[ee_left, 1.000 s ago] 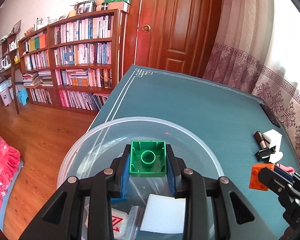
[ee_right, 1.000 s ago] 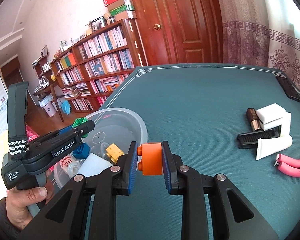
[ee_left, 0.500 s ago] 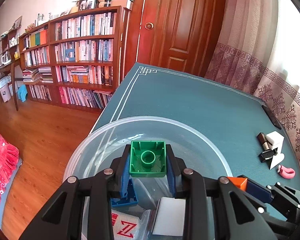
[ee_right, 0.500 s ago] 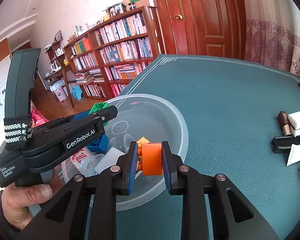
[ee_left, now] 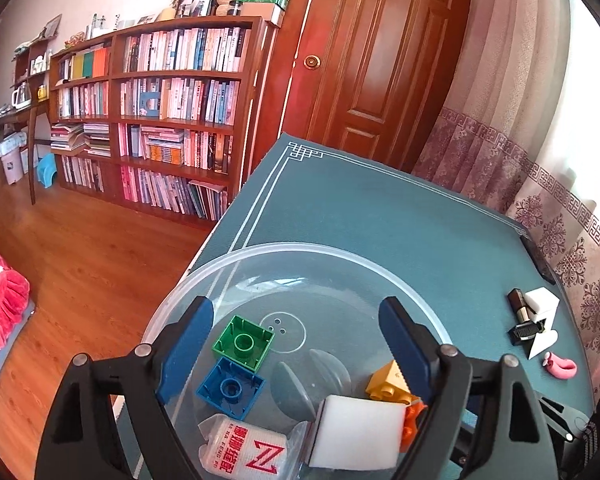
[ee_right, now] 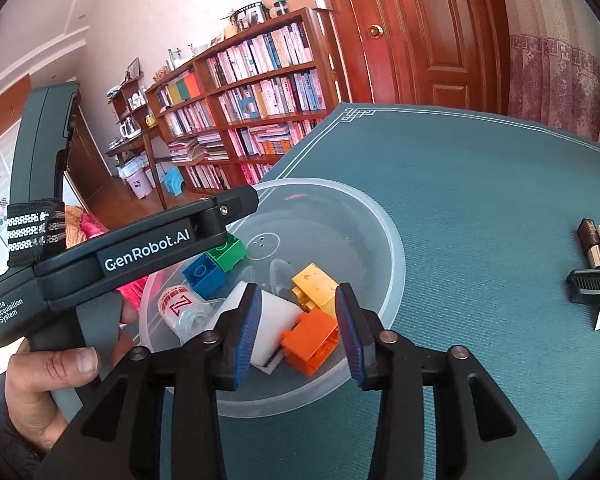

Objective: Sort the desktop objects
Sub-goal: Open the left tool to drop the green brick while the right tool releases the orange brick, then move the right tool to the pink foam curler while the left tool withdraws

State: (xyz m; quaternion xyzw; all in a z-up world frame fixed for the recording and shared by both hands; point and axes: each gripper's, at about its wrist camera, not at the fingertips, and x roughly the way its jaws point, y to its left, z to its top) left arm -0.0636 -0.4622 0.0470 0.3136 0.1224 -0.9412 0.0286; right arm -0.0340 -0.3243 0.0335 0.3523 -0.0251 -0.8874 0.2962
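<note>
A: Teal desk mat (ee_right: pixel 480 184), bookshelves behind, clear bowl (ee_left: pixel 204 276) near the mat's left edge. Where are the blocks?

B: All in the bowl. Green block (ee_left: pixel 242 342) lies upside down beside the blue block (ee_left: pixel 230 388), yellow block (ee_left: pixel 388 382) and orange block (ee_right: pixel 310 336) on the other side by a white sponge (ee_left: pixel 356 430) and a small packet w/ red print (ee_left: pixel 248 448).

A: Grippers?

B: Left gripper (ee_left: pixel 296 344) is spread wide over the bowl, nothing between its pads. Right gripper (ee_right: pixel 296 330) also spread, orange block lying loose below it (not pinched, far as I can tell).

A: So what's the step?

B: Prob. clearing out of the bowl and going for the rest: lipstick (ee_right: pixel 590 244), black brush (ee_right: pixel 592 280), white pieces and a pink thing (ee_left: pixel 560 368) sit together on the right of the mat.

A: Tips?

B: Lift both straight up so the fingers don't catch the rim and tip it; it's light plastic, near the edge. Keep the jaws wide, then take one item at a time from that cluster, since they're touching.
</note>
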